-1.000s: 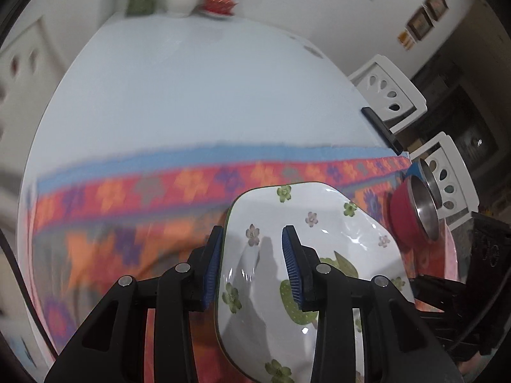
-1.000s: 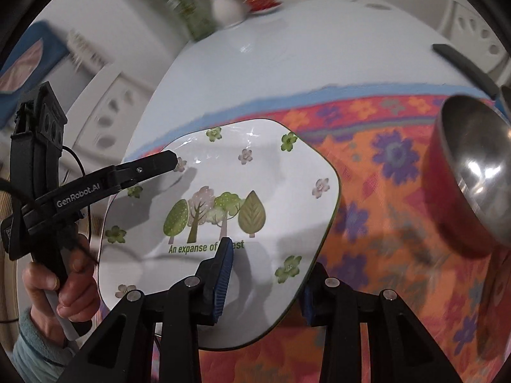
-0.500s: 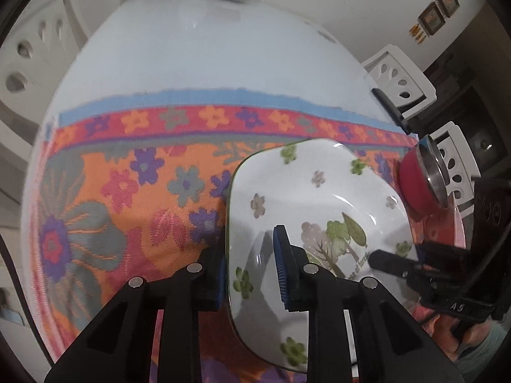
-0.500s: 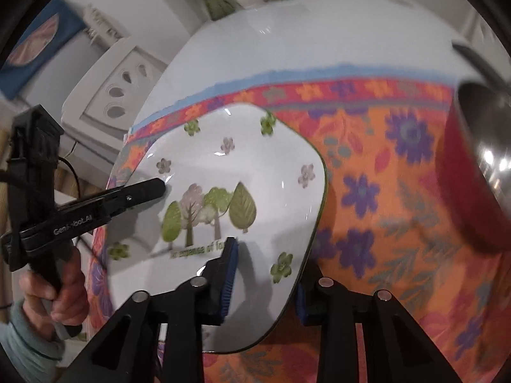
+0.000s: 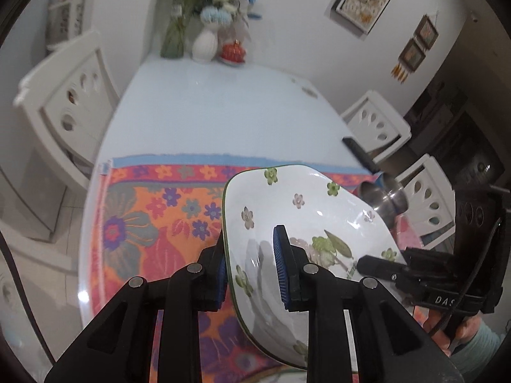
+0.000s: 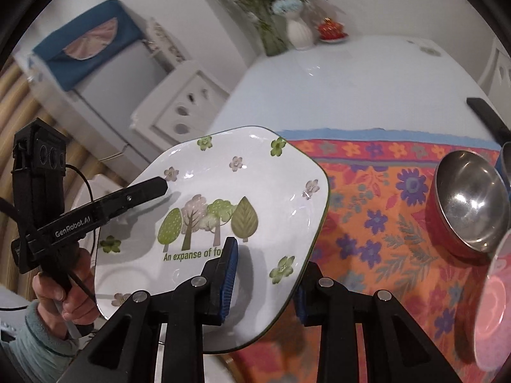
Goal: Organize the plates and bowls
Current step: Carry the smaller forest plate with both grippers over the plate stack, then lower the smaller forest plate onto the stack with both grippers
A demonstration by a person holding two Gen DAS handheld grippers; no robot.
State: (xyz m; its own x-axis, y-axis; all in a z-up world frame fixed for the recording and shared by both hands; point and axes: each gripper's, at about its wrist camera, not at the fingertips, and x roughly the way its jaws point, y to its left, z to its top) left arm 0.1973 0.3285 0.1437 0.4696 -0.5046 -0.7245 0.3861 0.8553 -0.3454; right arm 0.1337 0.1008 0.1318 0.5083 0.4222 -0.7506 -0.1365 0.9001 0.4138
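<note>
The left claw (image 5: 252, 271) is clamped on the left rim of the white plate (image 5: 306, 223), one blue pad under the edge and one on the inner face. The right claw (image 6: 265, 281) is clamped on the near right rim of the same plate (image 6: 223, 191), which has painted trees and small flowers. Held by both, the plate sits tilted above the floral cloth (image 6: 383, 210) on the table (image 5: 207, 121). To the right, a red bowl with a steel inside (image 6: 466, 204) rests on the cloth, and a pink dish (image 6: 495, 303) stands at the right edge of that view. A white vase (image 5: 204, 44) with flowers stands at the table's far end.
</note>
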